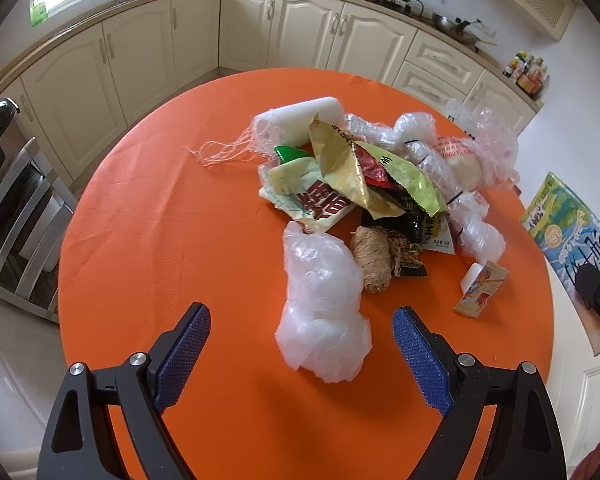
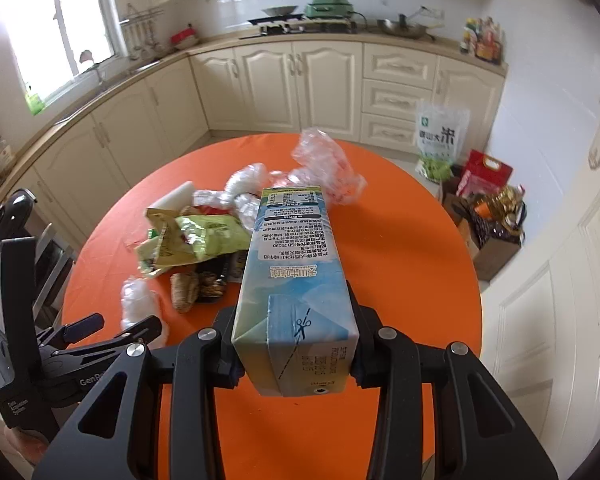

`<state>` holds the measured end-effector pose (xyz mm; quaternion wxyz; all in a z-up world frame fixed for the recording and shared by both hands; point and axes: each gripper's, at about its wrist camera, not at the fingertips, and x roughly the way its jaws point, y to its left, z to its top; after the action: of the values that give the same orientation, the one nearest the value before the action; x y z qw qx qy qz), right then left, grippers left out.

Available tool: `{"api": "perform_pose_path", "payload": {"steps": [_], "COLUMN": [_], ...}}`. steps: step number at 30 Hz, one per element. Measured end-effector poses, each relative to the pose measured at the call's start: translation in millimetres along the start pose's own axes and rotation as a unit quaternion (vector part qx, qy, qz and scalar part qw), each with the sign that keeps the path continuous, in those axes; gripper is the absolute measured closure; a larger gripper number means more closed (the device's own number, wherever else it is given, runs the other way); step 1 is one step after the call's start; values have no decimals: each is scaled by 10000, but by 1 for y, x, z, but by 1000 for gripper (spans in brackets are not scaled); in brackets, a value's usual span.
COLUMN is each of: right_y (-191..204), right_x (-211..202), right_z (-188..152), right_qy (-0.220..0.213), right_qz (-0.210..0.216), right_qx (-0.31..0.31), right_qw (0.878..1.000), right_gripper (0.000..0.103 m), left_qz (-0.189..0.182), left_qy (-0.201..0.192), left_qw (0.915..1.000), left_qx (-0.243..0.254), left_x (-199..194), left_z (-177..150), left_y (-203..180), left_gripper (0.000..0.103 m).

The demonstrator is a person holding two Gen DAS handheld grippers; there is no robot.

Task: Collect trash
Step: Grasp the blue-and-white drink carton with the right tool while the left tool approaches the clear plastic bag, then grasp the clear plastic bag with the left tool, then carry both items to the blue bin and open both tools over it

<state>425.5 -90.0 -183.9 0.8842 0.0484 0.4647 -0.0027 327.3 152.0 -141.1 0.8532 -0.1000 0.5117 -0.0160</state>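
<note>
**Carton lifted, bag between spread fingers**

Cardboard fills the near view of the right gripper (image 2: 296, 354): its fingers pinch a blue-and-white milk carton (image 2: 292, 276) by its two long sides, and the carton points away over the orange tabletop (image 2: 400, 248), held clear of it (the printed end panel faces the camera). To the left, the left gripper (image 1: 302, 354) has its blue-padded fingers (image 1: 182, 356) spread wide, with nothing pressed between them. Just ahead of them a crumpled clear plastic bag (image 1: 322, 304) lies on the cloth, its near end reaching in between the fingertips without touching either pad. Beside the bag sits a brown ball of twine (image 1: 371, 258), and to its right a small flattened box (image 1: 482, 288). Farther on is the main heap: yellow and green snack wrappers (image 1: 364, 176), more clear film (image 1: 480, 148), and a white foam roll (image 1: 300, 118) trailing frayed netting. Cream kitchen cabinets (image 1: 308, 32) curve behind the table.
</note>
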Motion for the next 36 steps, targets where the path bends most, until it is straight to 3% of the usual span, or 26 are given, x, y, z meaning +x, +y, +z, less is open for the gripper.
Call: {"api": "perform_pose_path", "payload": {"steps": [4,6,8,12,22,31,36], "right_y": [-14,-19,-22,-22,-31,-74,-112], "right_x": [10,13,16,17,-14,-73,-110], "right_z": [-3,-5,-6,-9,-22,-48,-73], "right_qy": [85,104,133,186,29,-242,-433], "right_qz": [-38,-51,-41,-25,105,-317,-755], "right_qx": [220,269,301,283,450,965,1439], "right_qw": [9997,9996,9995,9994,9989,9945,9858], "right_gripper": [64,64,64,64,64,64,64], "left_qz": [106,196,24,219,223,-202,-639], "left_qy": [55,126,244,-79,-619,-778,-788], "left_qw": [9999,9997,9997,9997,9971,9918,9809], "left_qx": [62,82,-14,-17,385,995,1661], "left_x": [14,21,28,17,-35,-68,-82], "left_z": [3,4,5,4,-14,-43,-65], "left_y": [-8,-10,-9,-11,-40,-94,-145], "left_gripper": [31,44,60,63,64,63,63]}}
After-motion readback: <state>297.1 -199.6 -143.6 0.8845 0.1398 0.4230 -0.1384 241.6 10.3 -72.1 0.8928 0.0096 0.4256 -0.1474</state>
